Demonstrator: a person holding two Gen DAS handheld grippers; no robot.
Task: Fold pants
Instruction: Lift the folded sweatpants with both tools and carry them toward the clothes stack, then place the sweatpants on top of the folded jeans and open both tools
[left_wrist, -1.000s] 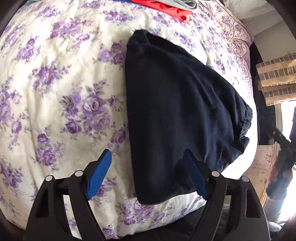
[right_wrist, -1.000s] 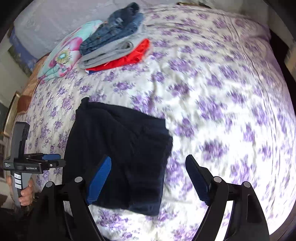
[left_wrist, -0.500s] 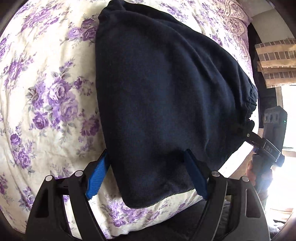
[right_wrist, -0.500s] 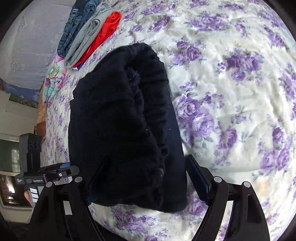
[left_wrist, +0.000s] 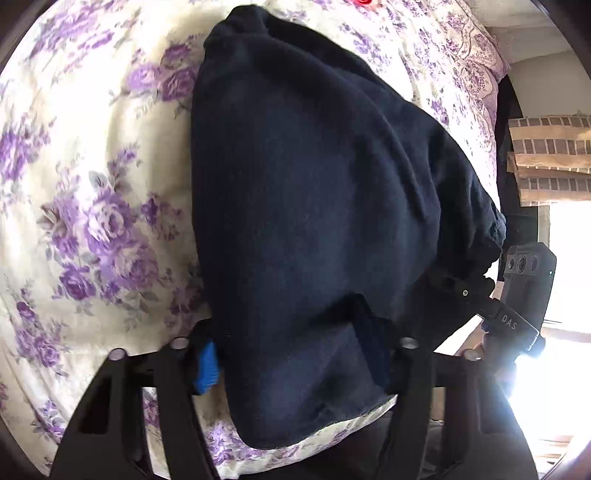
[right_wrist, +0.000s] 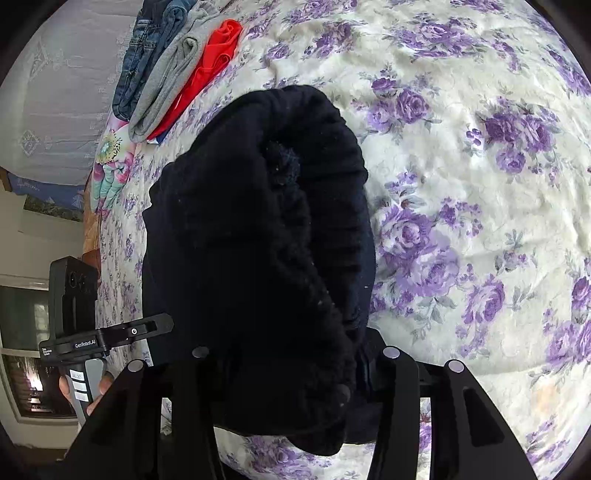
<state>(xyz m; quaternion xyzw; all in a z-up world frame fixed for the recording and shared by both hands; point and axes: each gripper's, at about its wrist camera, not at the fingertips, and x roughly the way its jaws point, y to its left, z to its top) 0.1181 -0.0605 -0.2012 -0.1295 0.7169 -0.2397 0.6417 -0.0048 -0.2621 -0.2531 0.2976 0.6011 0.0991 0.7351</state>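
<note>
Floral bedspread carries folded pants bunched between both jaws.

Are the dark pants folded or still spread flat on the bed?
Folded: the dark pants form a compact bundle with stacked layers and the elastic waistband doubled over, lying on the floral bedspread.

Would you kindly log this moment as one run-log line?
task: fold pants | left claw: shut on pants | right claw: shut on pants | surface: bed | folded pile: beyond
</note>
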